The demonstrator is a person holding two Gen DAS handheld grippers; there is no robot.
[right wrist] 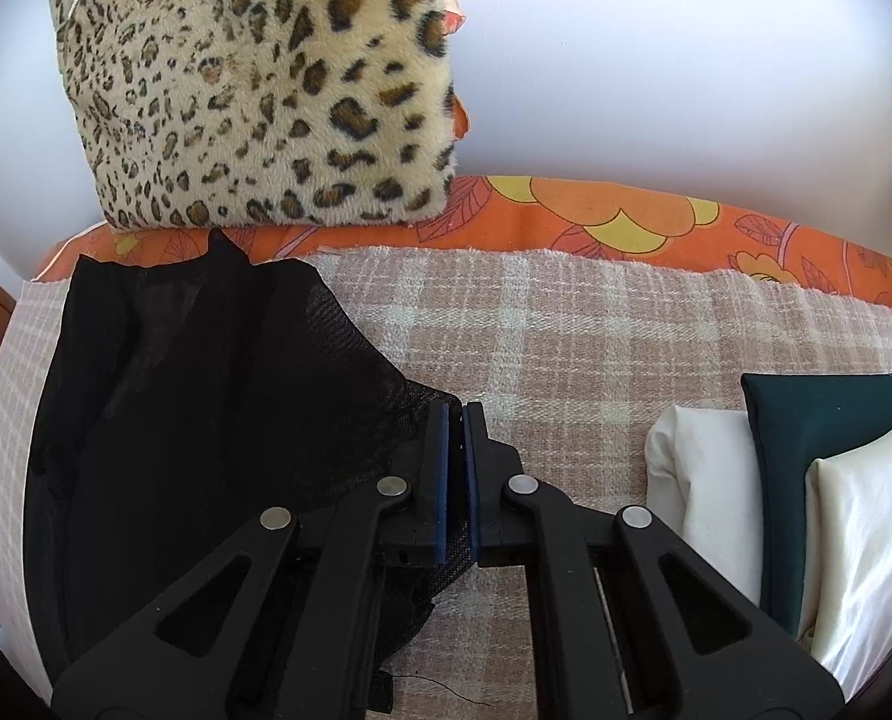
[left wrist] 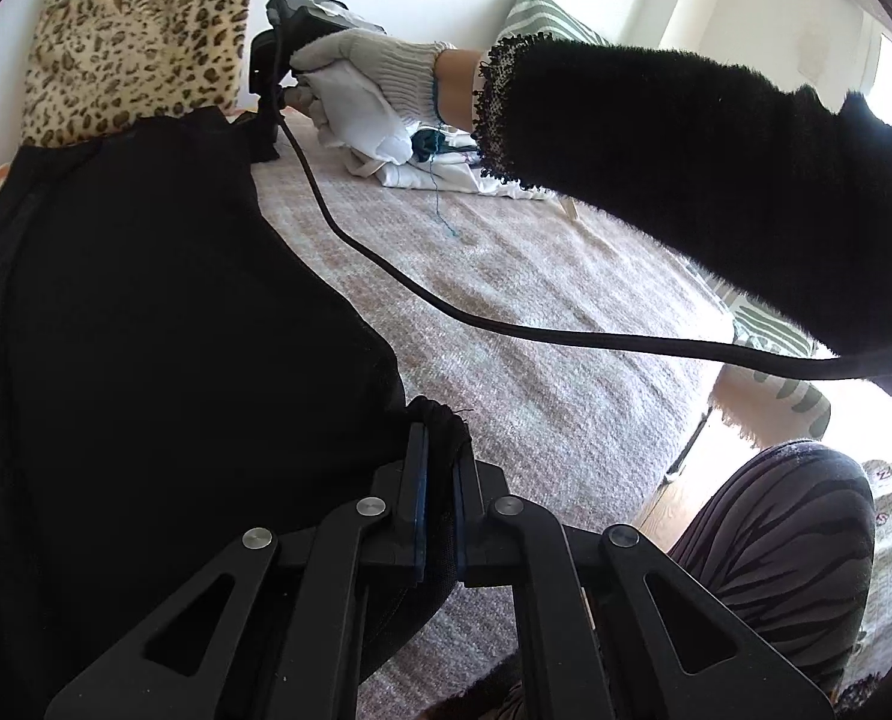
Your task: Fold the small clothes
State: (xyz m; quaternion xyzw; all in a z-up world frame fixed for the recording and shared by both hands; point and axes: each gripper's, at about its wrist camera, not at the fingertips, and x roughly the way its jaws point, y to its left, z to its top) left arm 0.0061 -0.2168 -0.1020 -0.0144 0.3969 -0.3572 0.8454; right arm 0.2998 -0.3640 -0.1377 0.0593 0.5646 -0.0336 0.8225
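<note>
A black mesh garment [left wrist: 146, 312] hangs over the left of the left wrist view, lifted above the pink plaid blanket [left wrist: 536, 372]. My left gripper [left wrist: 440, 438] is shut on a bunched edge of it. In the right wrist view the same black garment [right wrist: 194, 396] spreads to the left, and my right gripper [right wrist: 457, 420] is shut on its edge. The right gripper body [left wrist: 290, 60] shows far off in the left wrist view, held by a gloved hand [left wrist: 374, 66] at the garment's other end.
A leopard-print cushion [right wrist: 266, 84] leans on the wall at the back. Folded white and dark green clothes [right wrist: 806, 468] lie at the right, also seen in the left wrist view [left wrist: 446, 162]. A black cable [left wrist: 446, 306] crosses the blanket. An orange floral sheet [right wrist: 626, 222] edges the blanket.
</note>
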